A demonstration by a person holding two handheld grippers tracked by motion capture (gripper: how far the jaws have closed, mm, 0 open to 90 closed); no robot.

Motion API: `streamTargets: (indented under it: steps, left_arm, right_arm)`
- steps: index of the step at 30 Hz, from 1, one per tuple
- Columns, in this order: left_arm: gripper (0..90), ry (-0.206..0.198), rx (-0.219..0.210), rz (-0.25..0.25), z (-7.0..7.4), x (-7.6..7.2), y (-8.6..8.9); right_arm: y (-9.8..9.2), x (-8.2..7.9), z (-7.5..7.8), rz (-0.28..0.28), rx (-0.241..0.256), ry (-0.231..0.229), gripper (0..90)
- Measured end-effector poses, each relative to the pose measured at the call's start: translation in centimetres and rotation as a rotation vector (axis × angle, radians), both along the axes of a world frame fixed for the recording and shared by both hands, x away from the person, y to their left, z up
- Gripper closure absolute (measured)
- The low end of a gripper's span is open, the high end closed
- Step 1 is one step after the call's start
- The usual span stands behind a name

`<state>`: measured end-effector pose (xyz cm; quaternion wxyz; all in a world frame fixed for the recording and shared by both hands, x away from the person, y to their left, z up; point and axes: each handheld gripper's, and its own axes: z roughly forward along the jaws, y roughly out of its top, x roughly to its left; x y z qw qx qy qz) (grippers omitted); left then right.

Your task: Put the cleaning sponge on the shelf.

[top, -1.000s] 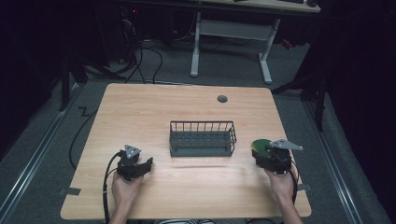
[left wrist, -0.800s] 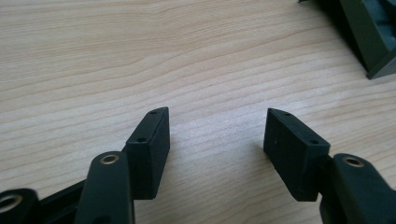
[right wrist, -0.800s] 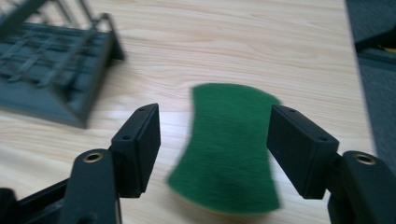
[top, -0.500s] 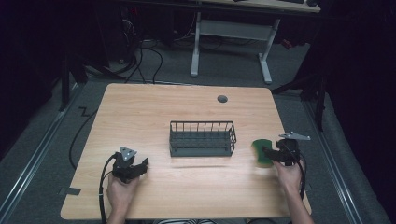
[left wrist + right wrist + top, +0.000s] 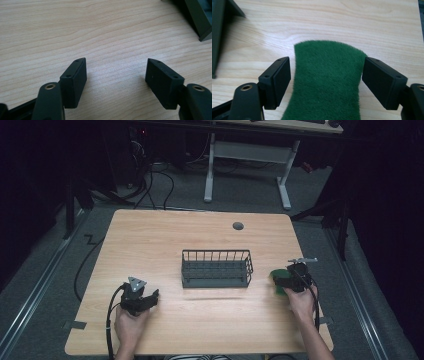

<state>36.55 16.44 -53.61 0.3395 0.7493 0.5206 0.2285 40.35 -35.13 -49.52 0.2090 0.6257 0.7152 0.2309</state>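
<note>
1. High view, left side: the person's left hand (image 5: pixel 131 322) comes in from the bottom edge and holds the left tongs (image 5: pixel 142 301), black, with a grey three-cornered plate on top and a black cable looping down beside the wrist. They sit over the pale wood-grain desk (image 5: pixel 150 245), near its front left part.
2. Left gripper view: the left tongs (image 5: pixel 116 75) are spread wide, with bare desk (image 5: pixel 75 30) between the two black jaws; nothing is gripped. A dark corner of the rack (image 5: pixel 200 20) shows at the upper right.
3. High view, middle: a dark grey wire rack with upright bars, rectangular and open-topped (image 5: pixel 216 268), stands on the desk about midway between the two hands, well apart from the left tongs and nearer the right ones. A small grey round cable port (image 5: pixel 238 225) lies in the desk farther back.
4. High view, right side: a green scouring pad with a fuzzy surface (image 5: pixel 278 281) lies flat on the desk just right of the rack. The right tongs (image 5: pixel 285 281), held by the person's right hand (image 5: pixel 300 300), sit over it.
5. Right gripper view: the right tongs (image 5: pixel 325 81) are open, one jaw on each side of the green pad (image 5: pixel 327 85). The jaws stand close to the pad's edges; I cannot tell whether they touch it. The pad is not squeezed.
</note>
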Motion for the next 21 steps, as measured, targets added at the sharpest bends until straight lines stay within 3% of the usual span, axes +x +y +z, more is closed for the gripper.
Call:
streamTargets:
  steps: [4, 21]
  left_arm:
    - [33.9, 0.0, 0.001, 0.0, 0.0, 0.01, -0.01]
    - [33.9, 0.0, 0.001, 0.0, 0.0, 0.01, -0.01]
  right_arm:
    - [-0.04, 0.18, -0.53, -0.004, -0.007, 0.032, 21.9]
    - [0.07, 0.32, -0.8, -0.004, -0.02, 0.055, 22.4]
